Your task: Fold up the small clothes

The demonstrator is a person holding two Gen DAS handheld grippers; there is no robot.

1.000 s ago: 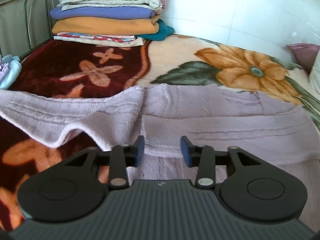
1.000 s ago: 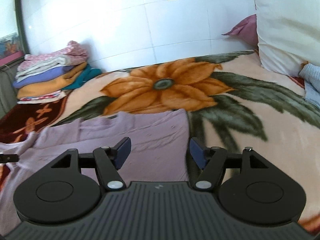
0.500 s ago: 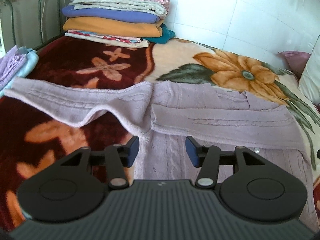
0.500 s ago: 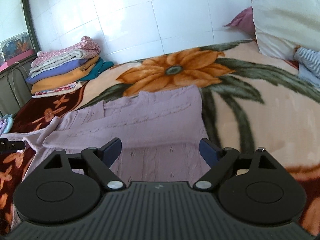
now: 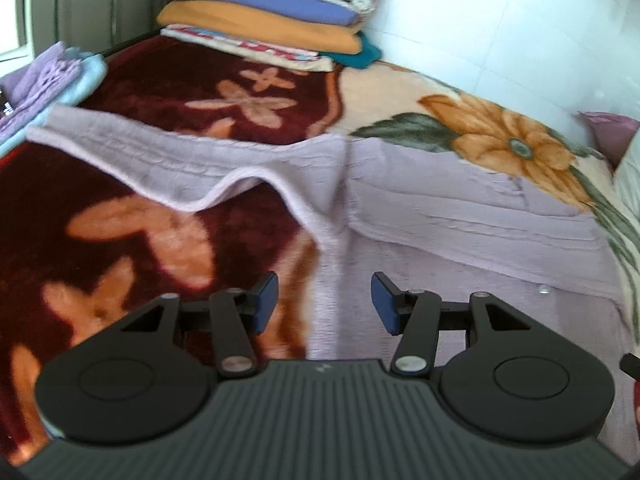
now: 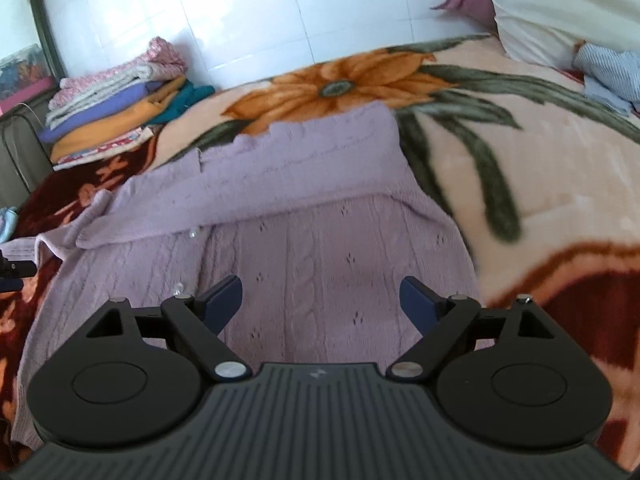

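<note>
Looking along my left hand-held gripper, I am seeing its jaws part open with nothing between them, hanging above the lilac knitted cardigan that is lying flat on the bed's flowered blanket. One sleeve is stretching out to the left across the dark red part of the blanket, its near edge rippling up in a small wave. The other sleeve is lying folded across the body of the cardigan. A stack of folded clothes is sitting at the far end of the bed against the tiled wall, and a small pile of lilac and pale blue cloth is lying at the left edge.

Turning to the right wrist view, I am holding my right hand-held gripper with its jaws spread wide and empty, and they have just been opening further, with nothing caught between them. It is hanging over the lower front of the cardigan, near the right side edge. A white pillow is leaning at the head of the bed.

I judge that I am partway through the fold: one sleeve is in, the left sleeve is not yet. The next move is calling for my left gripper to reach the outstretched sleeve, pinch it near the cuff and carry it over the body.
</note>
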